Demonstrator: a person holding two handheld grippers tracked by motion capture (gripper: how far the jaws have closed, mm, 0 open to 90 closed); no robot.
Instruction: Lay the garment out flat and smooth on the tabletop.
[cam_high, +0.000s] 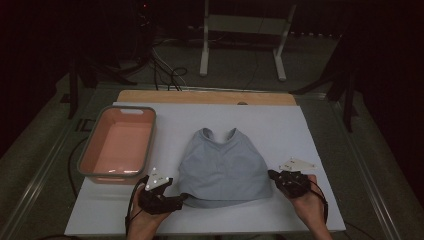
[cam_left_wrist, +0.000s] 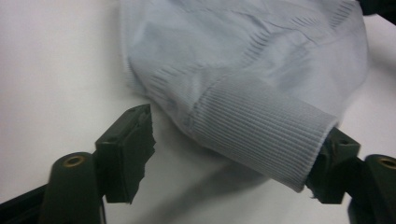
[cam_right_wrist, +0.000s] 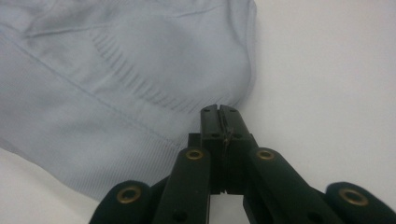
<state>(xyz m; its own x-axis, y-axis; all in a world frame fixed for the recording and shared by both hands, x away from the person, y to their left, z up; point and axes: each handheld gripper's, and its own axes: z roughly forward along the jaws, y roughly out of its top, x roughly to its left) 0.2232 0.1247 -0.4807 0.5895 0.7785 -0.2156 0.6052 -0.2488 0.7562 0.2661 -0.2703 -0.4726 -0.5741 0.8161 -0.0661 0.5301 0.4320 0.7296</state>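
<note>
A light blue knitted top (cam_high: 222, 165) lies flat on the white board (cam_high: 300, 130), neckline toward the far side. At its near left corner my left gripper (cam_high: 182, 199) is open. In the left gripper view the ribbed hem (cam_left_wrist: 261, 126) lies between the spread jaws of the left gripper (cam_left_wrist: 238, 135) and rests against the right-hand one. My right gripper (cam_high: 273, 175) sits at the top's near right corner. Its jaws are shut, and the right gripper's tips (cam_right_wrist: 219, 110) meet the edge of the cloth (cam_right_wrist: 93, 70). Whether any fabric is pinched I cannot tell.
An empty pink basin with a grey rim (cam_high: 129, 108) stands on the board's left side. A wooden board (cam_high: 200, 96) lies along the far edge. Beyond the table are a white frame (cam_high: 245, 25) and cables on the floor.
</note>
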